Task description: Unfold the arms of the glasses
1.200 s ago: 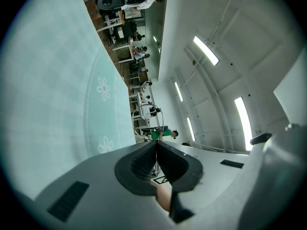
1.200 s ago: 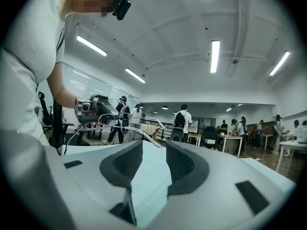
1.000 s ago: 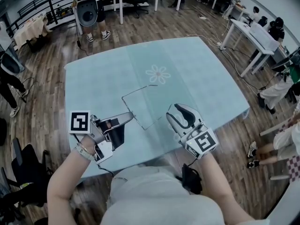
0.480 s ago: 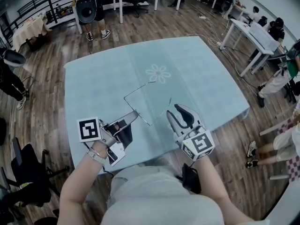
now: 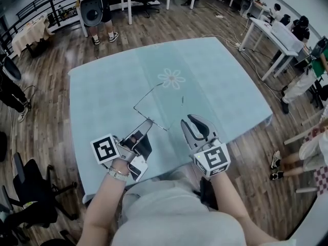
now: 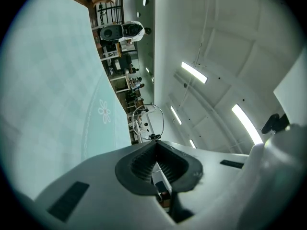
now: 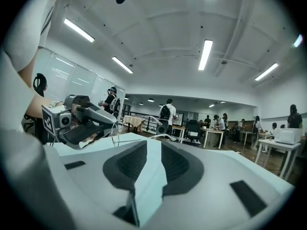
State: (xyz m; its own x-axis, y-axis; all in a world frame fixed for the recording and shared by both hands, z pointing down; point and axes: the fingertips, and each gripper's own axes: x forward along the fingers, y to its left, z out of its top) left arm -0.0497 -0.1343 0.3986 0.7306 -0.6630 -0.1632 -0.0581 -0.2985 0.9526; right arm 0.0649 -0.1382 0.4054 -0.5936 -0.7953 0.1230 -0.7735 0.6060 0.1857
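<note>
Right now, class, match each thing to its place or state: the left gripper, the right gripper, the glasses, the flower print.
Things:
1. left gripper
2. right gripper
3. glasses
4. flower print

Places or states:
A. printed on the tablecloth
B. jaws apart, nothing between them
C. thin wire frame, gripped at one end
D. jaws shut on the frame

Pairs: 1-D, 2-B, 3-C, 4-A.

The right gripper's jaws have just been closing, with nothing between them.
</note>
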